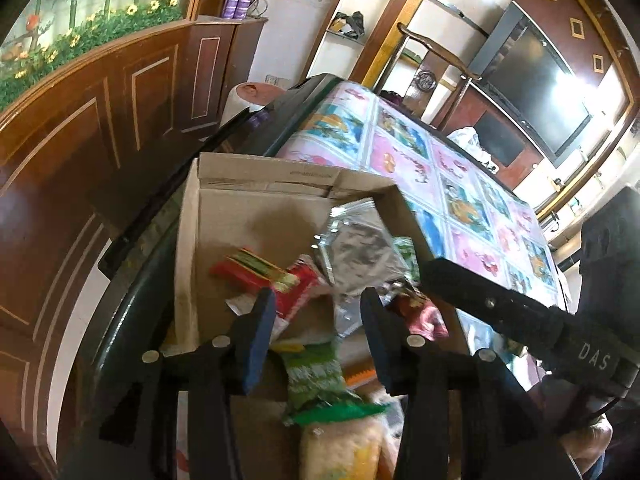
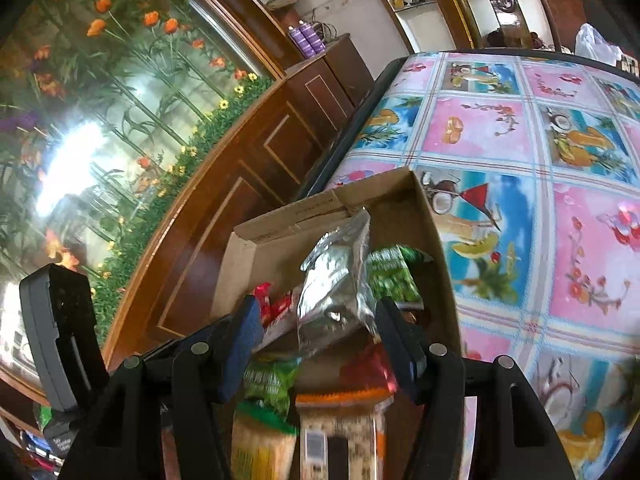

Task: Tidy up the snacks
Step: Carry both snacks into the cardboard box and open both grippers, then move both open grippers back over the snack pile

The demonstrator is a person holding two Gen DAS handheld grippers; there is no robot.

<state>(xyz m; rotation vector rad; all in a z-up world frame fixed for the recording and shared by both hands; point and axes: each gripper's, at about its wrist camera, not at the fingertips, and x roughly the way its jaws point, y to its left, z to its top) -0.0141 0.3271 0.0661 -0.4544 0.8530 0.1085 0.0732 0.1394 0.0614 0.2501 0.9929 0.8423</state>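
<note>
A: We count one cardboard box [image 2: 432, 240] and one silver pouch [image 2: 336, 280] inside it.

B: Yep, the pouch sits just ahead of our right gripper [image 2: 316, 340]. Both it and the left gripper [image 1: 318, 320] are spread wide, gripping nothing.

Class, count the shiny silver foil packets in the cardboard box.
1. The silver foil packet stands tilted in the cardboard box, above the coloured snack packets; others may be hidden beneath.

Home: television [image 1: 532, 84], oilcloth-covered table [image 2: 520, 128]
</note>
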